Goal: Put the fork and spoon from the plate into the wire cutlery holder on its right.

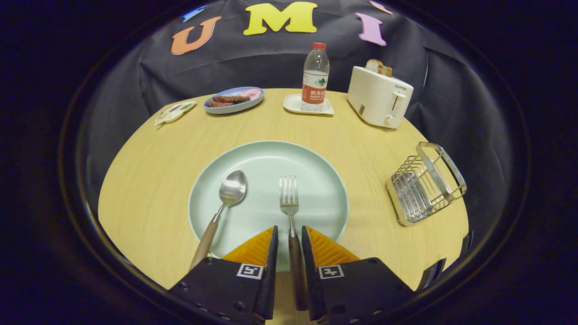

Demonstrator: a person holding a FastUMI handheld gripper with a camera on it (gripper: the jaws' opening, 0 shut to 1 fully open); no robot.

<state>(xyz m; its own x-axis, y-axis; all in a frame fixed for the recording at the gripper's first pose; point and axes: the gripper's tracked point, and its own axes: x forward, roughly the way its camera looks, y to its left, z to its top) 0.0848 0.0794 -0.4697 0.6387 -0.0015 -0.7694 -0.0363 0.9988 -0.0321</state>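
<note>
Fork [289, 201]: metal head with four tines and a slim neck, joined to a brown, wood-like handle; it is laid on the pale green plate [311, 158] with tines toward twelve o'clock and the handle run back over the rim toward six o'clock. The handle is seen between the two fingers of the gripper [289, 239], which are drawn in narrow on either side of it; a thin gap may remain at each side, so whether both pads already press cannot be told. The piece is judged light, stiff and not fragile; the metal neck is likely slippery, and the handle is judged the better place to be held, well behind the tines, where the ribbed pads can bite. Since it is long and thin, some swing about the pads is to be expected if it is taken far from its balance. Spoon [224, 208]: of the same make, bowl up on the plate at ten o'clock from the fingers, handle slanted toward seven o'clock and past the rim onto the table [149, 180]; like handling is judged. Wire cutlery holder [424, 185]: placed on the table at three o'clock from the plate, well apart from it; it is judged light and liable to be pushed aside, so cutlery is best lowered in through its open top, handle or head first, without knocking the wires.
</note>
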